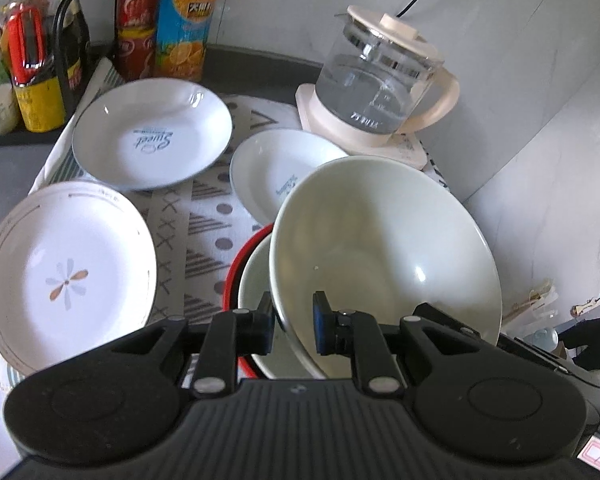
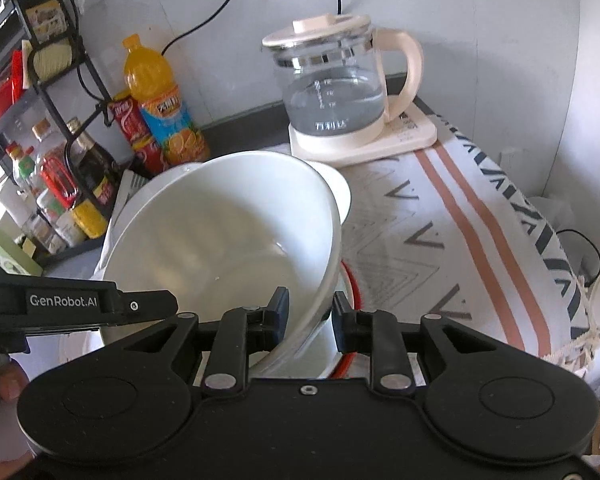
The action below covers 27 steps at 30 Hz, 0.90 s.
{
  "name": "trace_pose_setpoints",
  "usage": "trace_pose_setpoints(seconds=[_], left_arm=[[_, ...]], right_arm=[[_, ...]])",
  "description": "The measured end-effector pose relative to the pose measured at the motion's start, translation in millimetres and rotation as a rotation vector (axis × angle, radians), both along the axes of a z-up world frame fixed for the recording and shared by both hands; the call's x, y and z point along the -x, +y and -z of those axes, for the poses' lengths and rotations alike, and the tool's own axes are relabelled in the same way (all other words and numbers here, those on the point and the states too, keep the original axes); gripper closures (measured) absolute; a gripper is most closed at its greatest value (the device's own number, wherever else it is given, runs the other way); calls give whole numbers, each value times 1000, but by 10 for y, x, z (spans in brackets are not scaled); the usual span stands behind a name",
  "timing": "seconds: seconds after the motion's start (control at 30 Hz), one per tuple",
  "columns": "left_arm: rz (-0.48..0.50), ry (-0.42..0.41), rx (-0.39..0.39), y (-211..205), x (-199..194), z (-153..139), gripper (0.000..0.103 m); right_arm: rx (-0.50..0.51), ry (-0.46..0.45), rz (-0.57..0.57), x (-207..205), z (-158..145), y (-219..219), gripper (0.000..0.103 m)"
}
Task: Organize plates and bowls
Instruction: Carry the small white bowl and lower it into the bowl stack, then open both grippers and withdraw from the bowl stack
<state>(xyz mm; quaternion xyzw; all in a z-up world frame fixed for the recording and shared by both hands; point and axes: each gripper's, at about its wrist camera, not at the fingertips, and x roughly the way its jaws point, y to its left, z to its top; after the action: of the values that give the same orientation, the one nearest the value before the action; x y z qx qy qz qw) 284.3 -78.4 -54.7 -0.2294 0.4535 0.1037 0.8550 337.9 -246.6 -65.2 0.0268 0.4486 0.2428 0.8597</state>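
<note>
Left wrist view: the left gripper [image 1: 293,322] has its jaws clamped on the near rim of a large white ceramic bowl [image 1: 384,248], tilted at centre frame. Beneath it sits a red-rimmed bowl [image 1: 236,268] with a pale inside. On the patterned cloth [image 1: 208,224] over the worktop lie a flower-printed white plate [image 1: 66,276] at lower left, a blue-lettered white plate [image 1: 152,134] at upper left, and a smaller lettered plate [image 1: 268,172] partly hidden behind the large bowl. A glass kettle with cream handle [image 1: 380,84] stands at upper right. In the right wrist view, the right gripper [image 2: 310,318] has its jaws clamped on the same bowl's rim, at lower centre.
</note>
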Motion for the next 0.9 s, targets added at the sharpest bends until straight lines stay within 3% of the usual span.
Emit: trace_pose_setpoints(seconds=[0.1, 0.37, 0.5, 0.63, 0.7, 0.8, 0.9], left_arm=[[4, 14, 1, -12, 6, 52, 87], [4, 37, -10, -32, -3, 127, 84], [-11, 32, -38, 7, 15, 84, 82], [-15, 20, -35, 42, 47, 17, 79], [-24, 13, -41, 67, 90, -31, 73], [-42, 8, -52, 116, 179, -87, 64], [-69, -2, -68, 183, 287, -130, 48]], right_arm=[[7, 14, 0, 21, 51, 10, 77], [4, 34, -1, 61, 120, 14, 62], [-12, -21, -7, 102, 25, -20, 41], [-14, -34, 0, 106, -33, -47, 38], [-16, -38, 3, 118, -57, -46, 35], [-17, -57, 8, 163, -114, -17, 22], [-41, -59, -8, 214, -158, 37, 18]])
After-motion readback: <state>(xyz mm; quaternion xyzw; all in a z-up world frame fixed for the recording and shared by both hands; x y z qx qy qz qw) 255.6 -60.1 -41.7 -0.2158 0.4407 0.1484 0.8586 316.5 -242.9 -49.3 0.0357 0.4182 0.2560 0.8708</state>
